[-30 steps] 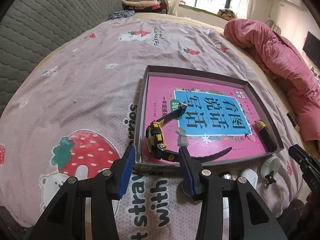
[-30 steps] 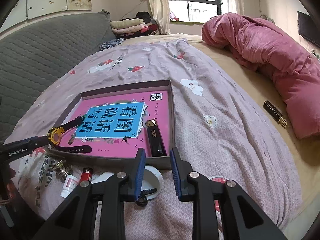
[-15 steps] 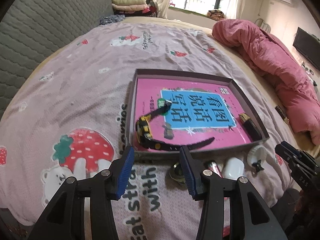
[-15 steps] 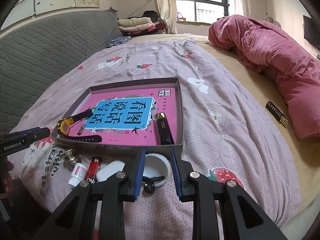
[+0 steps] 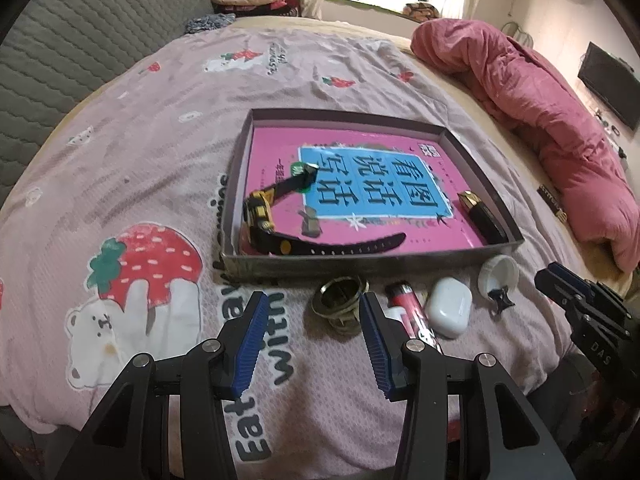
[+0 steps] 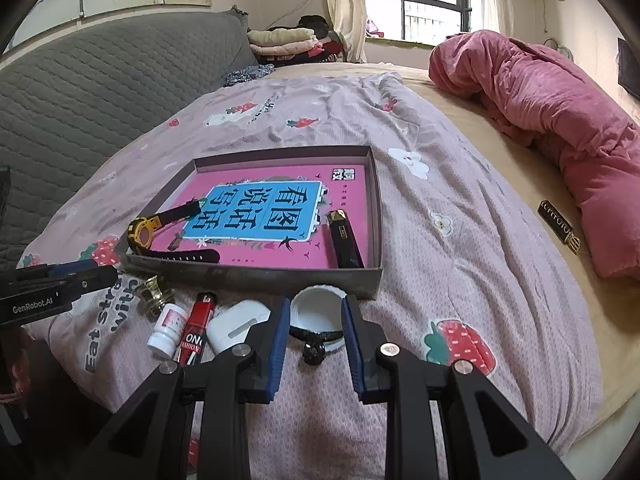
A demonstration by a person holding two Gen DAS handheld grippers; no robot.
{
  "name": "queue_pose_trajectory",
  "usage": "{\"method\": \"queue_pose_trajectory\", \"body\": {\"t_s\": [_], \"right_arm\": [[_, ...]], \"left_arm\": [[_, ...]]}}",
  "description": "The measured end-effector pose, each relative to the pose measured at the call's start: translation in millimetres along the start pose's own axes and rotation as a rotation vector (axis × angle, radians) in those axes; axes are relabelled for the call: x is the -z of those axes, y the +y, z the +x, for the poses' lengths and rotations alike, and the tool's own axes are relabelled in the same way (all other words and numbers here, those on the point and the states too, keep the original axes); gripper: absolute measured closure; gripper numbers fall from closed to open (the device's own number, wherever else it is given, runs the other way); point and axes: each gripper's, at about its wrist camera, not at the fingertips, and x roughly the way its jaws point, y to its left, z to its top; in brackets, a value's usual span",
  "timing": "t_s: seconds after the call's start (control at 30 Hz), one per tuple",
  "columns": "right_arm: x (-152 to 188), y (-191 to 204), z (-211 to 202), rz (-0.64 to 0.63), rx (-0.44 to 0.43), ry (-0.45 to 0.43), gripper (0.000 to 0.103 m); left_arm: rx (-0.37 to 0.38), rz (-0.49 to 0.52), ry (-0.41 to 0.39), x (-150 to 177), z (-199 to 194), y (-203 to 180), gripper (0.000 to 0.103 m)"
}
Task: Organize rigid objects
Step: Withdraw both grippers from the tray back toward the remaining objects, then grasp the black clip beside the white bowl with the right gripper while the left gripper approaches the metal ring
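A shallow grey box [image 5: 344, 265] [image 6: 256, 276] lined with a pink book lies on the bed. In it lie a yellow-and-black watch [image 5: 260, 216] [image 6: 145, 232] and a black-and-gold bar [image 5: 482, 216] [image 6: 345, 239]. In front of the box lie a brass fitting [image 5: 340, 304] [image 6: 154, 294], a small white bottle [image 6: 168, 330], a red lighter [image 5: 410, 308] [image 6: 196, 330], a white earbud case [image 5: 447, 312] [image 6: 236, 322] and a white lid [image 5: 498, 276] [image 6: 318, 312] with a black clip. My left gripper [image 5: 312, 340] is open, just short of the brass fitting. My right gripper [image 6: 316, 338] is open around the white lid.
A pink duvet [image 5: 532, 92] [image 6: 552, 128] is heaped at the right. A dark label strip [image 6: 560, 226] lies on the beige sheet beside it. A grey quilted headboard [image 6: 100, 92] rises at the left. Folded clothes [image 6: 288, 40] are stacked by the window.
Both grippers have drawn back from the box toward the bed's near edge. The loose items in front of the box have come into full view. Both stay open.
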Motion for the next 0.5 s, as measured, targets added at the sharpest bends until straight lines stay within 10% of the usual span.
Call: {"method": "queue_pose_trajectory", "body": {"t_s": [0.5], "right_arm": [[13.0, 3.3, 9.3, 0.016, -0.058, 0.079, 0.077]], "left_arm": [[0.022, 0.009, 0.075, 15.2, 7.6, -7.0, 0.054]]}}
